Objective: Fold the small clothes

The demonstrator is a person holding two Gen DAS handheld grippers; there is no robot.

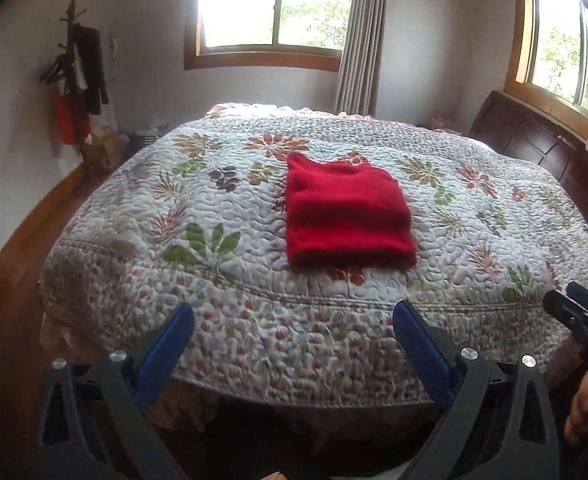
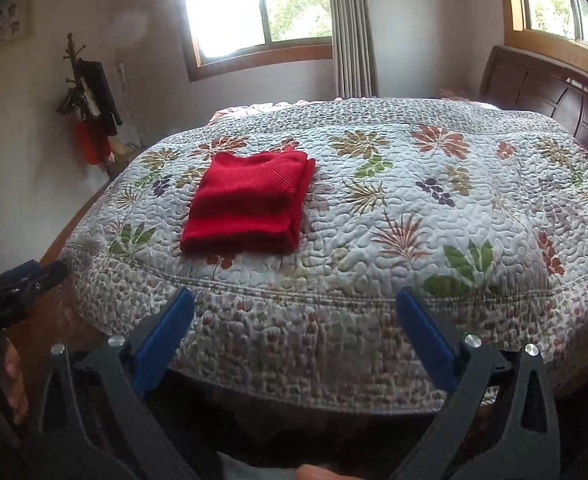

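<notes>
Blue pads are showing on both tongs: the left gripper [image 1: 294, 328] and the right gripper [image 2: 296, 316] are hanging spread wide, holding nothing, over the near edge of the flowery quilt [image 1: 253, 320]. Farther up the quilt, at 12 o'clock from the left gripper, the red knitted sweater [image 1: 344, 216] is lying folded. It is looking soft, light and floppy, so pinching a corner should work best. Nothing is blocking the way. A coat rack [image 1: 79, 76] is standing far off at 10 o'clock.
</notes>
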